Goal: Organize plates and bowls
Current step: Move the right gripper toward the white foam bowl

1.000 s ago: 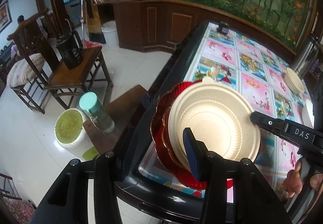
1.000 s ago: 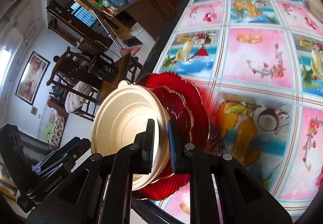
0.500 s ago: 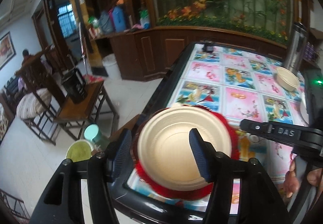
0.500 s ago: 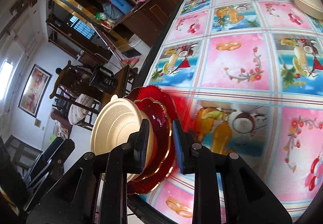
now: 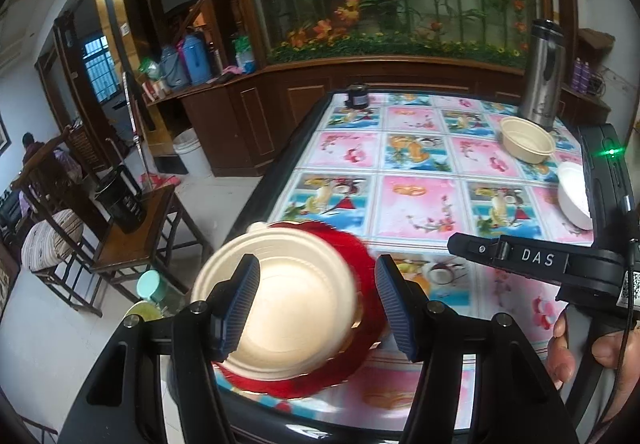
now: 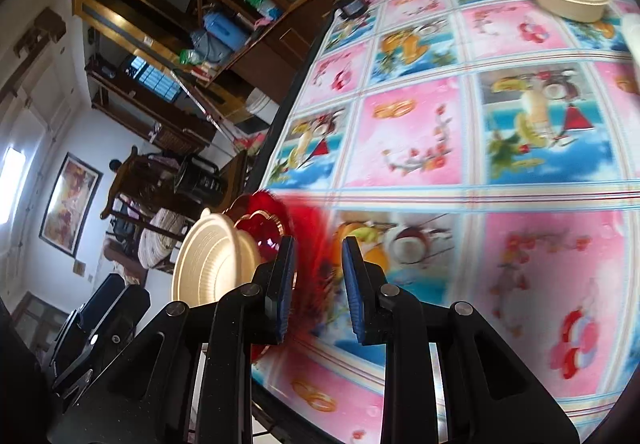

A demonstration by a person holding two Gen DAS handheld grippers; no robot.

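A cream plate lies on top of red scalloped plates at the near left corner of the table. My left gripper hovers over this stack, open, its blue pads clear of the cream plate's rim. My right gripper is open by a narrow gap with nothing held. In the right wrist view the cream plate and the red plates lie just left of the right gripper's left pad. A cream bowl and a white bowl sit at the table's far right.
A steel thermos stands behind the cream bowl and a small dark jar stands at the far table edge. Left of the table are a wooden chair with a black kettle and a green cup. A hand holds the right gripper.
The right gripper let go of the cream plate's rim and drew back to the right. The left gripper opened wider, rolled level and pulled back, so more of the table shows.
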